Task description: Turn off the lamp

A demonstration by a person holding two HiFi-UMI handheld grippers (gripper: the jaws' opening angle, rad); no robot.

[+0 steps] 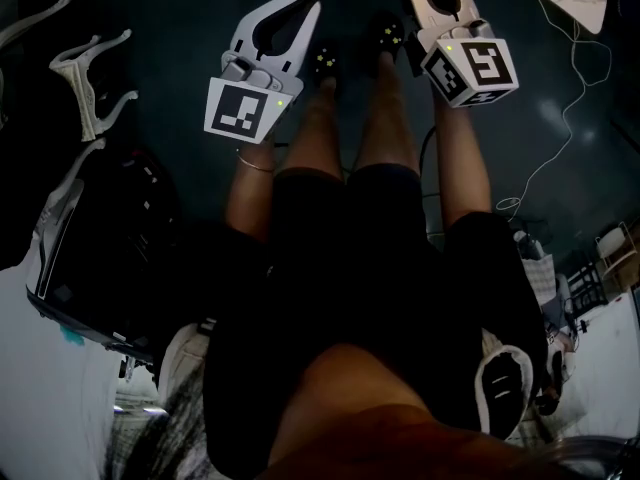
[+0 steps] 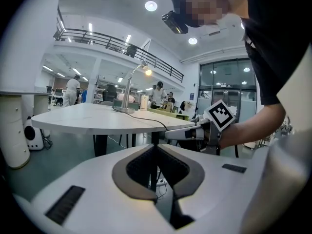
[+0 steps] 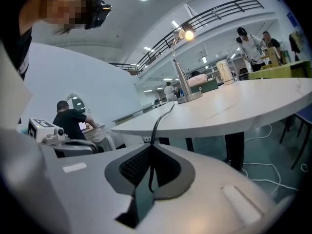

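The desk lamp (image 3: 187,33) is lit; its bent chrome stem rises from a round base (image 3: 190,97) on the white table (image 3: 243,106). A dark cable (image 3: 161,117) runs from the base to the table's near edge. In the left gripper view the lamp (image 2: 145,70) glows at the table's (image 2: 92,121) far side. My left gripper (image 2: 156,148) is shut and holds nothing. My right gripper (image 3: 149,148) also has its jaws together, nothing gripped, short of the table edge. In the head view the left gripper (image 1: 312,6) and the right one's marker cube (image 1: 470,68) sit above the person's legs.
The head view looks down on the person's legs and shoes (image 1: 385,38) on a dark floor, with a white cord (image 1: 572,98) at right and white hangers (image 1: 95,88) at left. Table legs (image 3: 234,147) stand below the top. People work at desks (image 2: 73,89) behind.
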